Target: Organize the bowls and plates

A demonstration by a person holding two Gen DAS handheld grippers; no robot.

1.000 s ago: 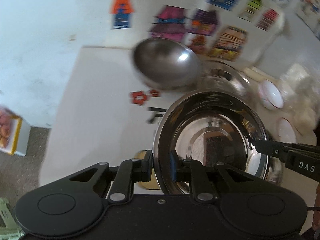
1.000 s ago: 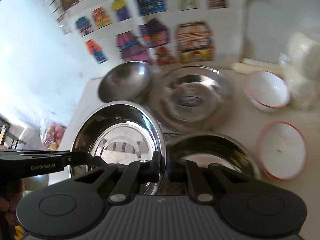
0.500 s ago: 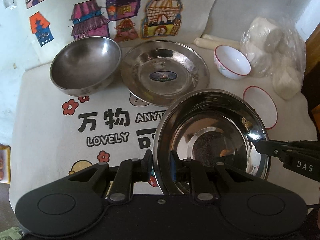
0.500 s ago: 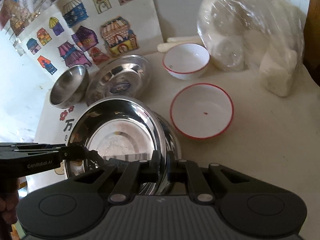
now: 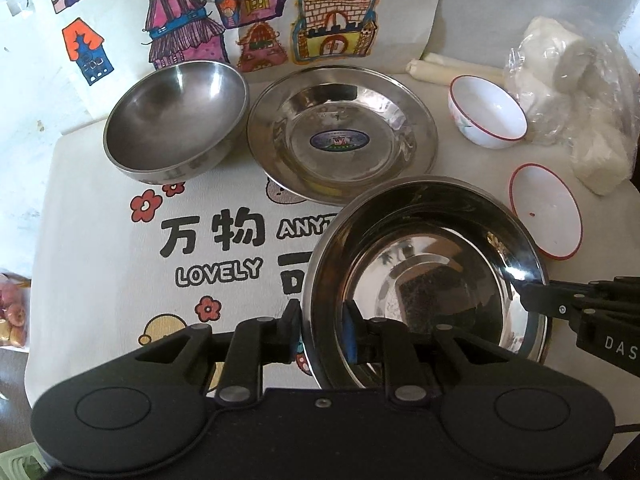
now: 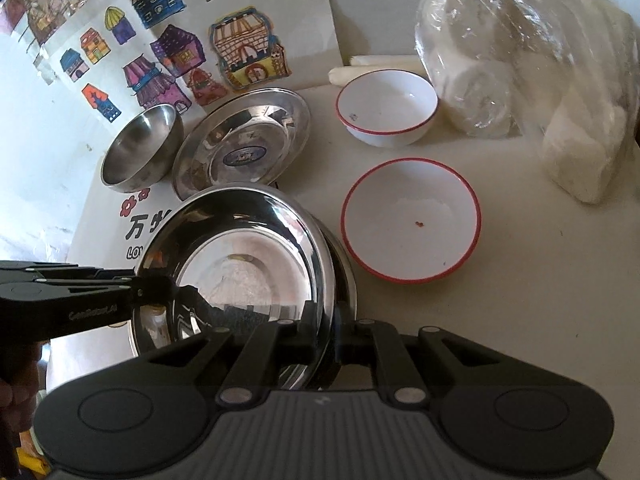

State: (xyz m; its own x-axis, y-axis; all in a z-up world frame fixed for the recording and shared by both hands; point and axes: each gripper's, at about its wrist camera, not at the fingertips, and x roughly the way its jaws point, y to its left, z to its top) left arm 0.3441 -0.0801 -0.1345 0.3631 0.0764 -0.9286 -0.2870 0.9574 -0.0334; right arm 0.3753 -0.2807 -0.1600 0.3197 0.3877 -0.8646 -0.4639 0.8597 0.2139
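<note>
Both grippers hold one shiny steel plate (image 5: pixel 424 276) by opposite rims, above the table. My left gripper (image 5: pixel 320 332) is shut on its left rim; my right gripper (image 6: pixel 326 330) is shut on its right rim. The plate also shows in the right wrist view (image 6: pixel 236 264), with a second steel dish (image 6: pixel 344 276) just under it. On the table sit a steel bowl (image 5: pixel 176 120), a flat steel plate with a sticker (image 5: pixel 340 132), a deep white red-rimmed bowl (image 5: pixel 486 112) and a shallow white red-rimmed bowl (image 5: pixel 546 216).
A printed cloth (image 5: pixel 120 240) covers the table's left part. A plastic bag of white rolls (image 6: pixel 520 60) stands at the back right. A wall with house drawings (image 5: pixel 256 12) rises behind the dishes. The table's left edge (image 5: pixel 38 240) drops to the floor.
Both views swung from the wall down onto the table, then steadied. The held plate stays gripped by both grippers. The dishes on the table have not moved.
</note>
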